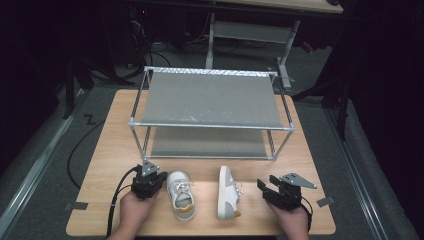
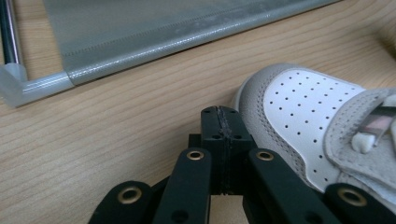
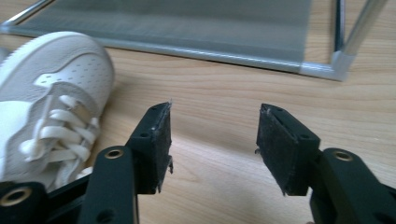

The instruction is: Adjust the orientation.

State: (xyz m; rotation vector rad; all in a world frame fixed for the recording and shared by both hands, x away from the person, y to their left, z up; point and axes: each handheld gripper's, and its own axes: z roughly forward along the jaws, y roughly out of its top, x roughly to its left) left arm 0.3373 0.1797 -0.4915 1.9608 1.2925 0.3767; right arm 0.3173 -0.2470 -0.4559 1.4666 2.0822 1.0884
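Note:
Two white sneakers lie near the table's front edge. The left sneaker point(image 1: 180, 194) point(image 2: 299, 107) stands upright with its toe toward the rack. The right sneaker point(image 1: 227, 192) point(image 3: 51, 84) lies on its side. My left gripper point(image 1: 154, 176) point(image 2: 223, 122) rests just left of the upright sneaker's toe, its jaws shut with nothing between them. My right gripper point(image 1: 267, 182) point(image 3: 212, 135) sits to the right of the tipped sneaker. It is open, with bare wood showing between its pads.
A two-tier shoe rack point(image 1: 212, 97) with grey fabric shelves and a metal frame stands at the middle and back of the wooden table point(image 1: 110, 150). Its lower shelf point(image 2: 140, 28) point(image 3: 210, 23) lies just ahead of both grippers. Bare wood separates the sneakers from the rack.

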